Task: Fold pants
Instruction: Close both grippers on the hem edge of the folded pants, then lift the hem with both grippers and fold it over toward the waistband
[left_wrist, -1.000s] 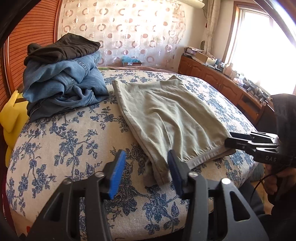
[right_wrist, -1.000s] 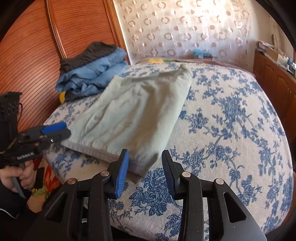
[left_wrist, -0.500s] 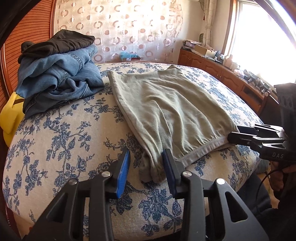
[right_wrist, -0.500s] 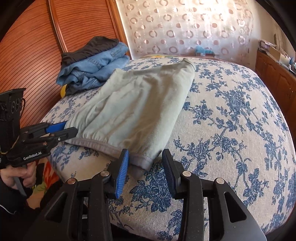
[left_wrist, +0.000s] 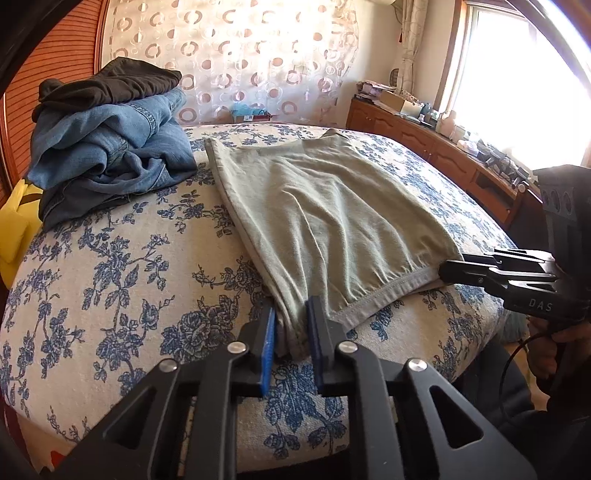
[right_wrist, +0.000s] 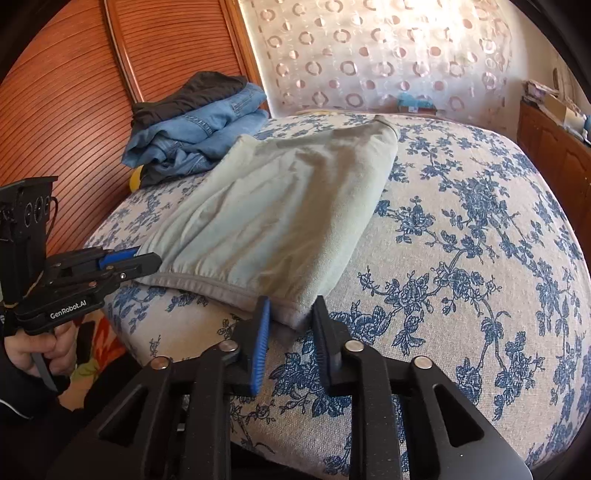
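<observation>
Pants (left_wrist: 332, 214), one pair, pale green: flat on the floral bed (left_wrist: 110, 266), long axis running from near edge toward the curtain.
Left tool (left_wrist: 290, 325): low, level, narrowly parted, pads flanking the near-left corner.
Right tool (right_wrist: 290, 314): same pose, near-right corner between its pads; grip uncertain.
Clothes pile (left_wrist: 107, 147), one: beside the pants.

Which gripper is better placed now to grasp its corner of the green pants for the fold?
Left. The left gripper already has the pants corner deep between nearly closed pads. The right gripper is wider open, with its corner only at the pad tips.
</observation>
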